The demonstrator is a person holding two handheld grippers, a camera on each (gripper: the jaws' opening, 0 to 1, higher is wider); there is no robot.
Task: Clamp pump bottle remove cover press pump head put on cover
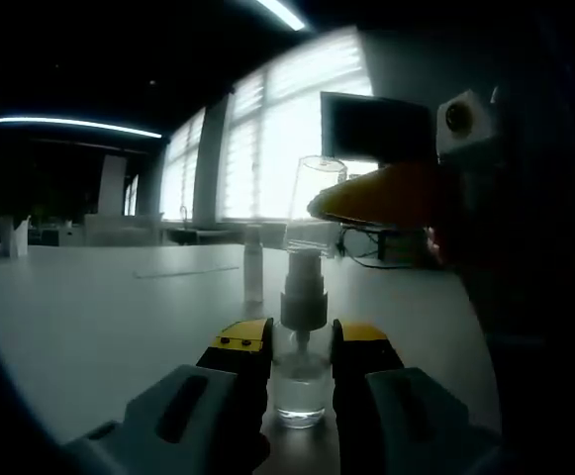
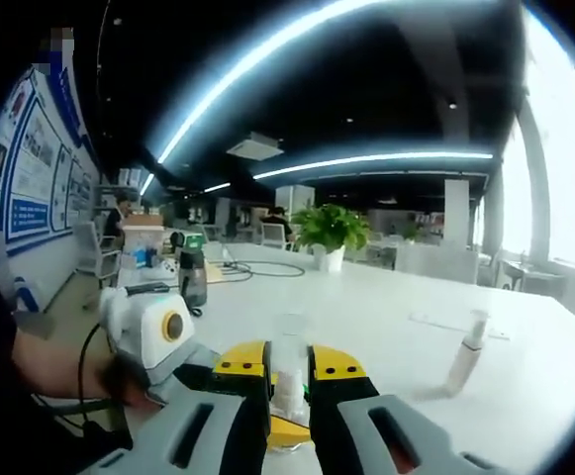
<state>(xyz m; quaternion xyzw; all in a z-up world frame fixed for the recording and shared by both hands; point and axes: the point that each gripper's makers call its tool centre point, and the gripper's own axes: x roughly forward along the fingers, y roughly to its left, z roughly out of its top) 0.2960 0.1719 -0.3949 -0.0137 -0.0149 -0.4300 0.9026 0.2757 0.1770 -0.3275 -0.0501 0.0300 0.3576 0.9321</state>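
Note:
A clear pump bottle (image 1: pixel 300 388) stands on the white table (image 1: pixel 119 317), and my left gripper (image 1: pixel 302 341) is shut on its body. Its grey pump head (image 1: pixel 304 289) is bare and rises above the jaws. In the left gripper view the right gripper (image 1: pixel 381 195) comes in from the right and holds the clear cover (image 1: pixel 317 193) in the air just above the pump head. In the right gripper view my right gripper (image 2: pixel 289 364) is shut on that clear cover (image 2: pixel 289 346), with the left gripper (image 2: pixel 163 341) and a hand (image 2: pixel 64 368) low on the left.
A second small spray bottle (image 1: pixel 253 265) (image 2: pixel 465 354) stands on the table beyond the clamped one. A dark bottle (image 2: pixel 193 277), cables and a potted plant (image 2: pixel 332 230) sit farther back. A monitor (image 1: pixel 376 127) stands by the windows.

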